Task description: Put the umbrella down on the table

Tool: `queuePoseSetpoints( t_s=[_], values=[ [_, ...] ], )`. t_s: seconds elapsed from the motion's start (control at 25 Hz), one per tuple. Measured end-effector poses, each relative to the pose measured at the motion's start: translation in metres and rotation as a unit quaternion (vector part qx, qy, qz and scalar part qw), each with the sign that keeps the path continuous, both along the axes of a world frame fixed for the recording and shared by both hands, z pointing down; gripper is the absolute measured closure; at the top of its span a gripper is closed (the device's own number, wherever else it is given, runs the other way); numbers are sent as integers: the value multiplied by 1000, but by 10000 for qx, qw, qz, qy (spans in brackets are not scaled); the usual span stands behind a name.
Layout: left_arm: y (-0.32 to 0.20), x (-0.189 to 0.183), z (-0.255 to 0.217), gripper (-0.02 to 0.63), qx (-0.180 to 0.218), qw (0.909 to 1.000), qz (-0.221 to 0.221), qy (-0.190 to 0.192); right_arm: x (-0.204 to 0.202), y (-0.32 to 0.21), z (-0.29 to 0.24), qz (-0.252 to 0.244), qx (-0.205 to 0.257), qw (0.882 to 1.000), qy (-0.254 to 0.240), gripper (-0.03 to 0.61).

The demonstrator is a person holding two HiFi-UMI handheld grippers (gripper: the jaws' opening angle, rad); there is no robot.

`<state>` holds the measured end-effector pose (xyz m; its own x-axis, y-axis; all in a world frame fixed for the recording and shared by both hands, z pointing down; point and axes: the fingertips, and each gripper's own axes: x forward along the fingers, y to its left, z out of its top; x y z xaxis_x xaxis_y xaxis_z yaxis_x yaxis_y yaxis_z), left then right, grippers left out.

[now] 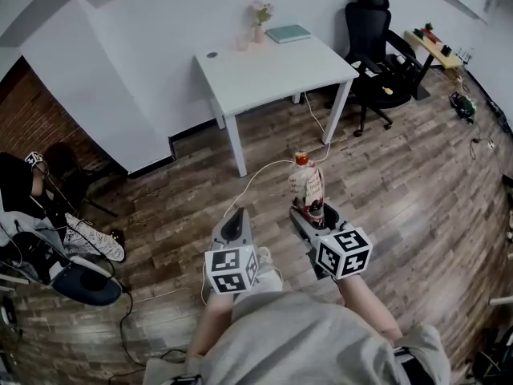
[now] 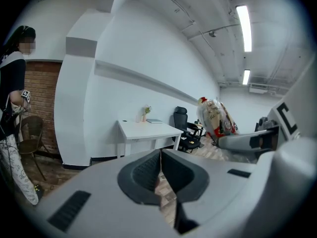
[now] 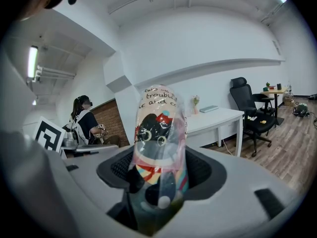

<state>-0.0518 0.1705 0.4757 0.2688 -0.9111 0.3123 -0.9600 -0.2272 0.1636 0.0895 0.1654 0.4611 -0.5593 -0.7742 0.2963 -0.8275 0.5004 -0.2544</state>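
Note:
A folded umbrella (image 1: pixel 307 184) in a clear printed sleeve stands upright between the jaws of my right gripper (image 1: pixel 311 213), which is shut on its lower end. The right gripper view shows the umbrella (image 3: pixel 159 148) filling the gap of that gripper (image 3: pixel 161 182). My left gripper (image 1: pixel 236 224) is beside it, at the left, shut and holding nothing; in its own view the jaws (image 2: pixel 160 175) meet with only a thin slit, and the umbrella (image 2: pixel 217 119) shows at the right. The white table (image 1: pixel 272 70) stands ahead across the wooden floor, well apart from both grippers.
On the table's far edge are a small flower vase (image 1: pixel 260 22) and a teal book (image 1: pixel 288 33). A black office chair (image 1: pixel 373 46) stands right of the table, with a low desk (image 1: pixel 433 46) behind it. A person (image 1: pixel 24 183) stands at the left. A white cable (image 1: pixel 264 171) runs along the floor.

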Motion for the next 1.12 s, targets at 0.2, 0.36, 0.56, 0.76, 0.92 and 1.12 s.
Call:
queuePoseSetpoints(
  t_s=[0.2, 0.36, 0.56, 0.76, 0.92, 1.12],
  values=[
    [-46, -13, -5, 604, -26, 10000, 74, -1, -14, -45, -4, 64, -39, 10000, -21, 307],
    [-84, -21, -19, 604, -67, 9999, 134, 19, -21, -81, -16, 116, -126, 9998, -27, 307],
    [-122, -33, -22, 604, -53, 9999, 153, 52, -32, -116, -18, 157, -148, 9998, -21, 307],
    [-158, -40, -19, 604, -47, 9997, 219, 36, -38, -151, -14, 221, -160, 9996, -44, 307],
    [-192, -48, -18, 604, -22, 9997, 232, 29, -46, -185, -13, 247, -149, 9996, -40, 307],
    [-225, -56, -18, 604, -7, 9997, 240, 10, -55, -220, -13, 242, -104, 9996, -59, 307]
  ],
)
